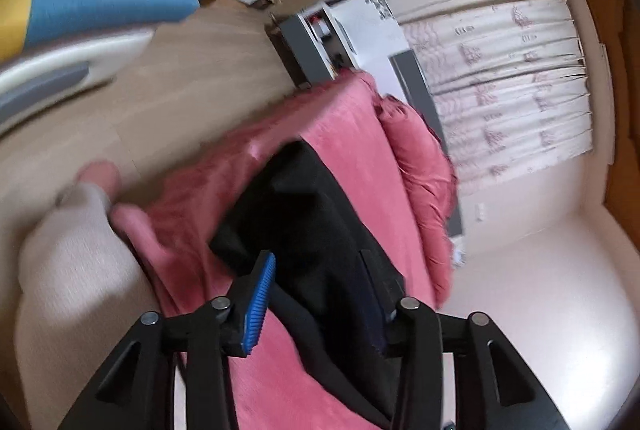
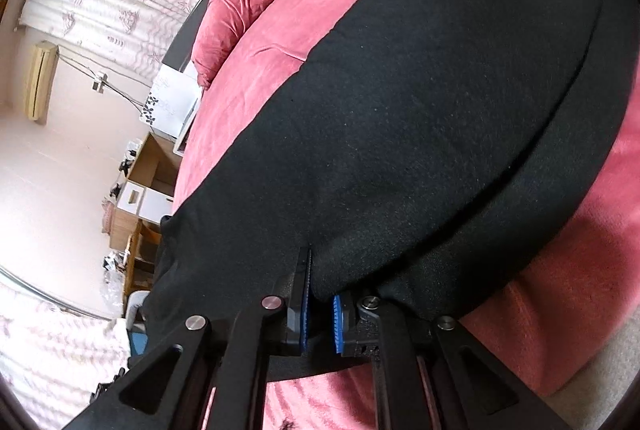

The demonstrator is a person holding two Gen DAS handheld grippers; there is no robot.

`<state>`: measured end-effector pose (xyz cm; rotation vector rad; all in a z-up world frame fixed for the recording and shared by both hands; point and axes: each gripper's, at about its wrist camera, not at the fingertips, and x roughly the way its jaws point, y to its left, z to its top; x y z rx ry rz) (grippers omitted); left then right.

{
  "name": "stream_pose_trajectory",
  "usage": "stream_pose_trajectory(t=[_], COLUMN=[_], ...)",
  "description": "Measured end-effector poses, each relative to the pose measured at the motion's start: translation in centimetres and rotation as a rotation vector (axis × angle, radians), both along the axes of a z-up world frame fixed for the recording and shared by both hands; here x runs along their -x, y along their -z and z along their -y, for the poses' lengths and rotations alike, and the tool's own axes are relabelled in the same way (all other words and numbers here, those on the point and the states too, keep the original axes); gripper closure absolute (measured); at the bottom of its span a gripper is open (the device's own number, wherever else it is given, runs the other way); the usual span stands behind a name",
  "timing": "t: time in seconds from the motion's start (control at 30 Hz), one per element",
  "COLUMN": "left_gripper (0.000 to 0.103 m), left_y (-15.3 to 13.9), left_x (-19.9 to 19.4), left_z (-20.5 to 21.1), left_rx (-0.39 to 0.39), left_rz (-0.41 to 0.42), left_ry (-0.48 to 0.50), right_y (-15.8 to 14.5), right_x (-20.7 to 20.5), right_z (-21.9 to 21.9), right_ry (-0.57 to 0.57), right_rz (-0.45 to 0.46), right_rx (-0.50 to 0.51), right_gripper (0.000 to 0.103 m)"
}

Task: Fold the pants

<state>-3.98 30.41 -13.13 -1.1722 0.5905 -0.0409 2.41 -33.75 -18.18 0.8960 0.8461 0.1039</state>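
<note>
Black pants (image 2: 420,90) lie spread on a pink bed cover (image 2: 280,42). In the right wrist view my right gripper (image 2: 320,306) is shut on the near edge of the pants, with cloth bunched between the blue pads (image 2: 337,322). In the left wrist view the pants (image 1: 312,222) run between the fingers of my left gripper (image 1: 320,294). Its jaws stand wide apart, one blue pad (image 1: 258,304) left of the cloth and the other finger behind it. The view is blurred.
A pink pillow (image 1: 420,158) lies at the head of the bed by a patterned curtain (image 1: 512,78). A person's leg in beige (image 1: 80,270) is beside the bed on a wooden floor (image 1: 192,78). Wooden furniture (image 2: 140,206) stands along the wall.
</note>
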Motion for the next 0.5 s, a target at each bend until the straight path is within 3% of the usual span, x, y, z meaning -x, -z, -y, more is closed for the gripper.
stream_pose_trajectory(t=[0.13, 0.23, 0.3, 0.4, 0.47, 0.5], left_gripper=[0.059, 0.058, 0.058, 0.056, 0.061, 0.073], left_y=[-1.7, -2.4, -2.5, -1.5, -0.8, -0.7], left_x=[0.0, -1.6, -3.4, -6.8, -8.6, -9.0], left_z=[2.2, 3.3, 3.6, 3.7, 3.9, 3.8], left_rx=[0.024, 0.008, -0.008, 0.003, 0.013, 0.028], left_rz=[0.033, 0.001, -0.053, -0.202, -0.278, -0.282], left_ry=[0.113, 0.162, 0.172, 0.190, 0.200, 0.180], right_y=[0.0, -0.1, -0.1, -0.2, -0.2, -0.3], right_x=[0.3, -0.1, -0.1, 0.0, 0.1, 0.1], right_z=[0.3, -0.1, -0.2, -0.1, -0.1, -0.2], right_ry=[-0.002, -0.006, -0.007, -0.007, -0.009, -0.012], right_rz=[0.010, 0.016, 0.016, 0.019, 0.019, 0.021], right_rx=[-0.018, -0.029, -0.029, -0.031, -0.020, -0.011], right_gripper=[0.089, 0.086, 0.086, 0.086, 0.086, 0.086])
